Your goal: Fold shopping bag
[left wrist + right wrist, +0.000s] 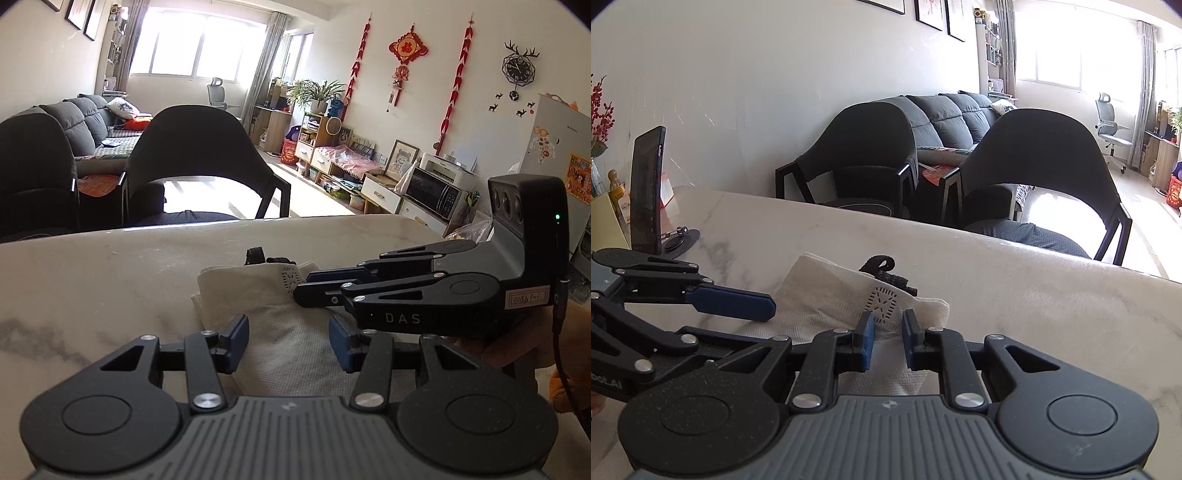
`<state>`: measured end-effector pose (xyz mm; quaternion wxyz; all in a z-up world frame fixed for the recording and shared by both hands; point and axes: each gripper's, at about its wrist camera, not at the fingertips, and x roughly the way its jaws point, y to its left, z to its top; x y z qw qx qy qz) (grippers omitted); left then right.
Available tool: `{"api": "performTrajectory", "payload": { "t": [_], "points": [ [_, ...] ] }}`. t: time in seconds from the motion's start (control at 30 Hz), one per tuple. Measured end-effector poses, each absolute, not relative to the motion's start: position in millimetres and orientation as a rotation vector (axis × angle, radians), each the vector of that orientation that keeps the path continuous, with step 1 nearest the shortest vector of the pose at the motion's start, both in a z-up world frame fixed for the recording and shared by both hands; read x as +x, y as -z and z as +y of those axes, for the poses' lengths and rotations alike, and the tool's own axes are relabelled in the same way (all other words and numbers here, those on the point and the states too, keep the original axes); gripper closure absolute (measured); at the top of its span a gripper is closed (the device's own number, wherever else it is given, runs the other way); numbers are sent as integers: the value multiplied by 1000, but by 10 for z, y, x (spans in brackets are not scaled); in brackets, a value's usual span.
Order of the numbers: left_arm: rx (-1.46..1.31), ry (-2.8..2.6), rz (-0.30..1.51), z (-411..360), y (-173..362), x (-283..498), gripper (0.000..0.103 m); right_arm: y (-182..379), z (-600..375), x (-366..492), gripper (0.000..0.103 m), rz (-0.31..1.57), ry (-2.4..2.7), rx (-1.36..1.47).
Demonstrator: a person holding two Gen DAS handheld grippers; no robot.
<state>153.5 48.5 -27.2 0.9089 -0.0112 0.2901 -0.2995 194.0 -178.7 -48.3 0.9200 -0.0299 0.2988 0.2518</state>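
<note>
The white fabric shopping bag [258,295] [820,295] lies folded into a small bundle on the marble table [110,288]. Its black handle strap [256,255] [881,264] sticks out at the far edge, beside a stitched patch [882,304]. My left gripper [288,343] is open above the bag's near part, with nothing between its pads. From the right, my right gripper [306,286] [888,339] reaches over the bag. Its jaws stand narrowly apart, fabric shows in the gap, and I see no pinch. One blue pad [735,301] of the left gripper hangs over the bag's left part.
Two dark chairs [195,158] [1034,158] stand behind the table's far edge. A dark tablet on a stand [646,192] and small boxes sit at the table's left end. A hand [480,350] holds the right gripper.
</note>
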Motion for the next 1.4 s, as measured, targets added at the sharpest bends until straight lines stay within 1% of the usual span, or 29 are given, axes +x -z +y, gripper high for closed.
{"api": "performTrajectory", "payload": {
  "t": [0.1,0.2,0.27,0.4,0.5,0.67,0.73,0.8,0.87,0.93,1.03,1.17,1.4],
  "points": [
    [33,665,599,441,235,1397,54,480,-1773,1930,84,610,-513,-75],
    [84,707,630,393,307,1341,54,481,-1744,1910,84,605,-506,-95],
    [104,712,617,357,361,1295,54,482,-1713,1905,84,606,-508,-92],
    [66,720,625,422,412,1347,54,484,-1609,1877,84,608,-510,-87],
    [84,718,625,359,429,1342,54,487,-1552,1844,82,605,-510,-97],
    [105,711,620,313,432,1331,54,492,-1448,1788,82,602,-501,-105],
    [113,709,619,299,433,1324,54,471,-1439,1787,77,617,-500,-81],
    [119,708,617,280,434,1307,54,432,-1425,1804,75,648,-504,-33],
    [117,709,618,275,439,1308,54,374,-1418,1807,70,680,-510,-15],
    [117,709,619,278,438,1312,54,359,-1320,1773,59,699,-523,-72],
    [115,709,619,268,438,1297,54,364,-1183,1748,56,699,-532,-170],
    [117,710,618,245,441,1260,53,382,-1089,1789,53,688,-537,-225],
    [132,711,618,232,433,1228,53,408,-1016,1903,48,686,-538,-229]
  ]
}}
